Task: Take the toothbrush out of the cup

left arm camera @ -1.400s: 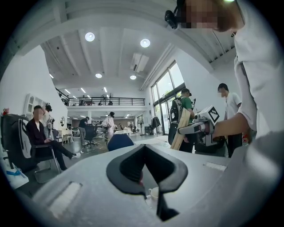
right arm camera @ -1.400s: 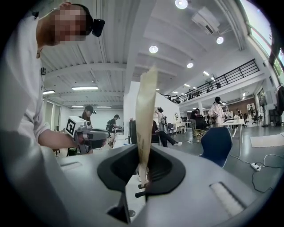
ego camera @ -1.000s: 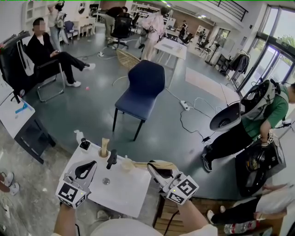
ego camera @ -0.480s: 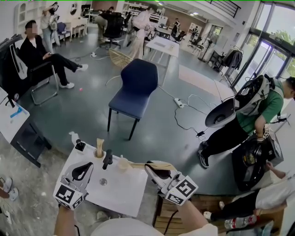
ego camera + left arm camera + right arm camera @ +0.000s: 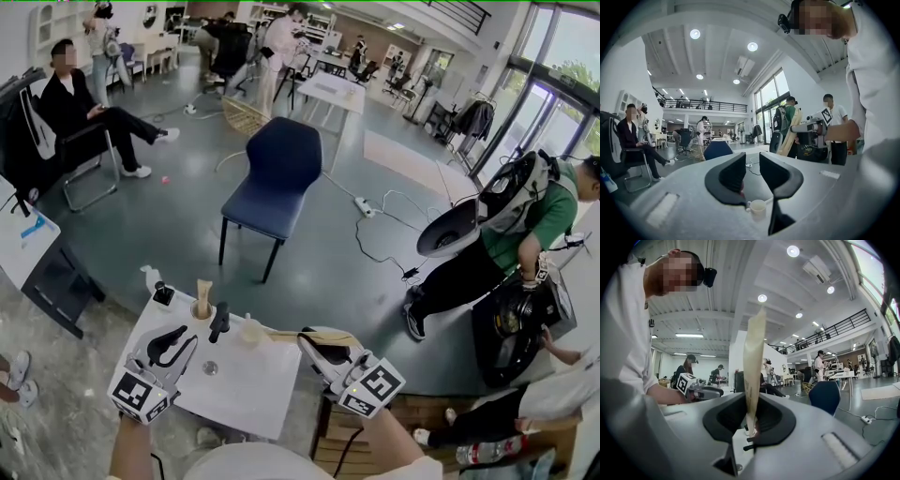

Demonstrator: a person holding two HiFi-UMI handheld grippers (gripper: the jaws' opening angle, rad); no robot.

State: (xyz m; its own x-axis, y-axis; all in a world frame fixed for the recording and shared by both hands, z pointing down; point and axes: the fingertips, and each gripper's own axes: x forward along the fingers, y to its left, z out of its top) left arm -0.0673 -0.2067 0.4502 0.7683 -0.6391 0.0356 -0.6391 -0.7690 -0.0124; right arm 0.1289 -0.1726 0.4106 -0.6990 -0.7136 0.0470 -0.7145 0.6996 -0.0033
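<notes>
A small translucent cup (image 5: 250, 331) stands on the white table (image 5: 253, 394); in the left gripper view the cup (image 5: 757, 206) shows low down, beyond the jaws. A pale bamboo toothbrush (image 5: 300, 335) lies level, its far end at the cup's rim. My right gripper (image 5: 311, 341) is shut on its handle. In the right gripper view the toothbrush (image 5: 754, 362) rises between the jaws of the right gripper (image 5: 752, 420). My left gripper (image 5: 184, 337) hovers at the table's left. Its jaws have just been opening, and the left gripper (image 5: 752, 168) has nothing between them.
On the table's far edge stand a small bottle (image 5: 154, 278), a black-capped jar (image 5: 166, 295), a cup with a wooden piece (image 5: 202, 304) and a black object (image 5: 220, 322). A blue chair (image 5: 277, 178) stands behind the table. A person in green (image 5: 530, 230) bends at the right.
The left gripper's jaws have parted from shut. The right gripper still holds the toothbrush in the same place. The head view has shifted slightly.
</notes>
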